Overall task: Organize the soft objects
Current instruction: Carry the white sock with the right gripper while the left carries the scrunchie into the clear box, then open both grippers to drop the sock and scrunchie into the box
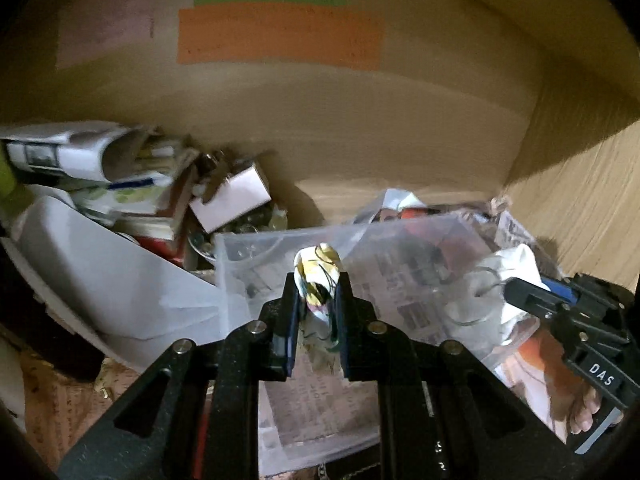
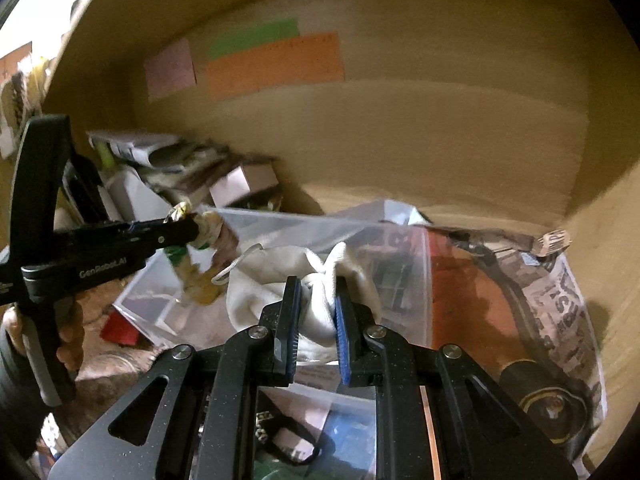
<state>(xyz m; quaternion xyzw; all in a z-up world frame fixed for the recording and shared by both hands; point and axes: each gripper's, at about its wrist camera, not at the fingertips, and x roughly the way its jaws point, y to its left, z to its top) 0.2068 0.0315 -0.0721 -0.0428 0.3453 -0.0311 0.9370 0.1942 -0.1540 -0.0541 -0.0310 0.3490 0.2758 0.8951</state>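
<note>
Gripping one patterned cloth [image 1: 318, 280], one white cloth [image 2: 320, 292], one clear bin [image 1: 256, 248]

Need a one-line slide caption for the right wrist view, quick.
Right tool grips a white cloth over a clear plastic bin; left tool holds a patterned fabric.

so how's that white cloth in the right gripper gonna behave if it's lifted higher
Probably floppy: the white cloth bunches between the right gripper's fingers and sags below them. Likely light, since a narrow pinch holds it. Its thin loops may snag on the clear plastic bin beside it.
</note>
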